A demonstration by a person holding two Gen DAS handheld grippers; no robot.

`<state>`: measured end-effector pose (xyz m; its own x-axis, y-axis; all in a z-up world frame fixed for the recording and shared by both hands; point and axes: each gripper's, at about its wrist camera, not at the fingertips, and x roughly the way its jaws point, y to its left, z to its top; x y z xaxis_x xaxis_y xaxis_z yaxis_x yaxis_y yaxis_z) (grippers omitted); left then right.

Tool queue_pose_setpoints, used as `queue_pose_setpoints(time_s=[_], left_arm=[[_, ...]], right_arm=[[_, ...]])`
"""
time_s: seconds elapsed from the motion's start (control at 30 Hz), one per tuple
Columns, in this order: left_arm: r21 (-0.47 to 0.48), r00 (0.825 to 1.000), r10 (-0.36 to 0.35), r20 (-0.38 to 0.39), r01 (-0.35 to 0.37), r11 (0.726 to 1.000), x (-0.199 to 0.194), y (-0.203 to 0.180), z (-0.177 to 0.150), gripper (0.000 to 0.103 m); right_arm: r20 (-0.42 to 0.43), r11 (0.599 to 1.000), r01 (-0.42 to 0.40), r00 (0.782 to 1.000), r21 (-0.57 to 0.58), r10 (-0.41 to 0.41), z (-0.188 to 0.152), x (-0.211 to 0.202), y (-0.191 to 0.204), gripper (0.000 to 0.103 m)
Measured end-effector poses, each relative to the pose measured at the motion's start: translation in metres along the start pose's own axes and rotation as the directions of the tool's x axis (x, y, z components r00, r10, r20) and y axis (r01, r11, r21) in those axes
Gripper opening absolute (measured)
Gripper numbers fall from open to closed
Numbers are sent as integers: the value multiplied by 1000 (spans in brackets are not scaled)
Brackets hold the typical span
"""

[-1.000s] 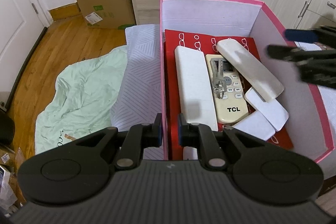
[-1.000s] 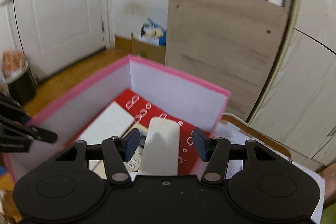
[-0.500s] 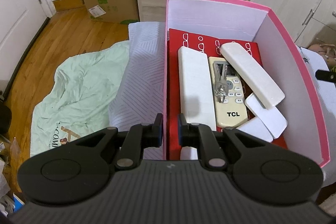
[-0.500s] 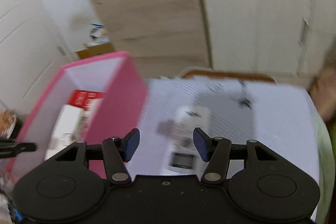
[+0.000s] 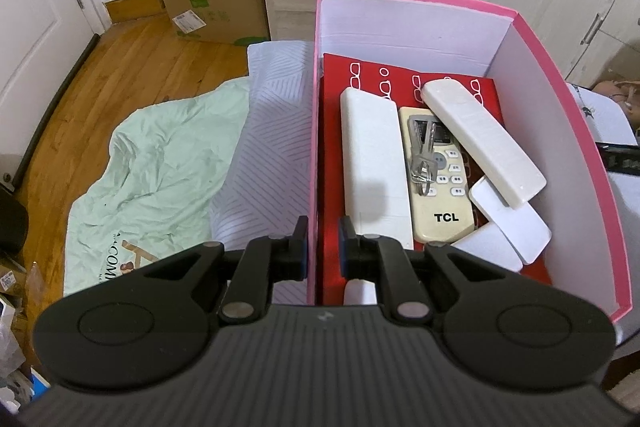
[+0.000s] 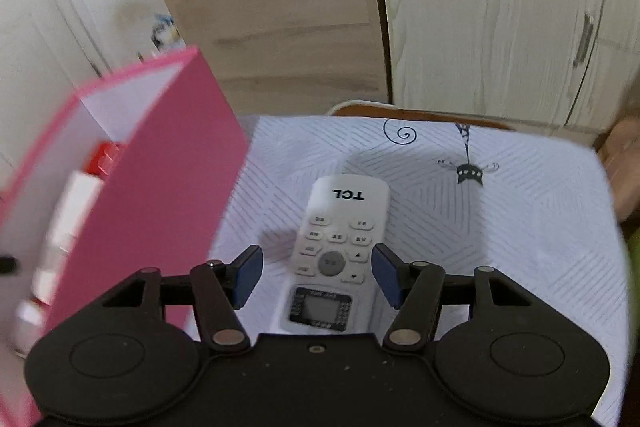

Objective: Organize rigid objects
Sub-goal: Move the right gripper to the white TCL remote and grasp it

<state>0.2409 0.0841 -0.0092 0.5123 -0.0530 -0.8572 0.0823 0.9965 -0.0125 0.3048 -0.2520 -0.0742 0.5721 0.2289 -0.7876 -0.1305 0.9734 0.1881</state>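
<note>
A pink box stands on a white patterned cloth. Inside lie a long white block, a cream TCL remote with keys on it, a white remote lying tilted across flat white pieces. My left gripper is shut on the box's left wall, one finger on each side. My right gripper is open, low over a white TCL remote that lies on the cloth to the right of the box. The remote sits between the fingers, untouched.
A green sheet lies on the wooden floor at the left. A cardboard box stands by the wall. A wooden cabinet and wardrobe doors stand behind the cloth-covered surface.
My right gripper left the white remote in the box, swung right out of it and came down over the TCL remote on the cloth. The left gripper kept its hold on the box wall.
</note>
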Motion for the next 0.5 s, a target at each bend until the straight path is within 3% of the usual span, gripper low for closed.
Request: queue_pose_setpoints(time_s=[0.1,0.2,0.3,0.33,0.37,0.5], left_arm=[[11,1000,-7,2,7,1000,0,1,0,11],[7,1000,-12,0,12,1000,0,2,0,11],[9,1000,-12,1,12,1000,0,3,0,11],[11,1000,-12,2,12,1000,0,3,0,11],[12,1000,-11,2,11,1000,1,2,0,11],[11,1000,-11,2,11,1000,2,2,0,11]], right_arm=[[-27,988,111,993,-107,-114,0,17,18,70],[-34,987,125,991,-100,-129,3,30,20,78],[-2,987,135,991,-84,-136,7,36,17,81],[12,988,136,991,-77,-135,7,36,15,79],[27,987,138,990,-78,-137,6,34,14,66],[44,996,78,996,-32,-76,6,22,3,63]])
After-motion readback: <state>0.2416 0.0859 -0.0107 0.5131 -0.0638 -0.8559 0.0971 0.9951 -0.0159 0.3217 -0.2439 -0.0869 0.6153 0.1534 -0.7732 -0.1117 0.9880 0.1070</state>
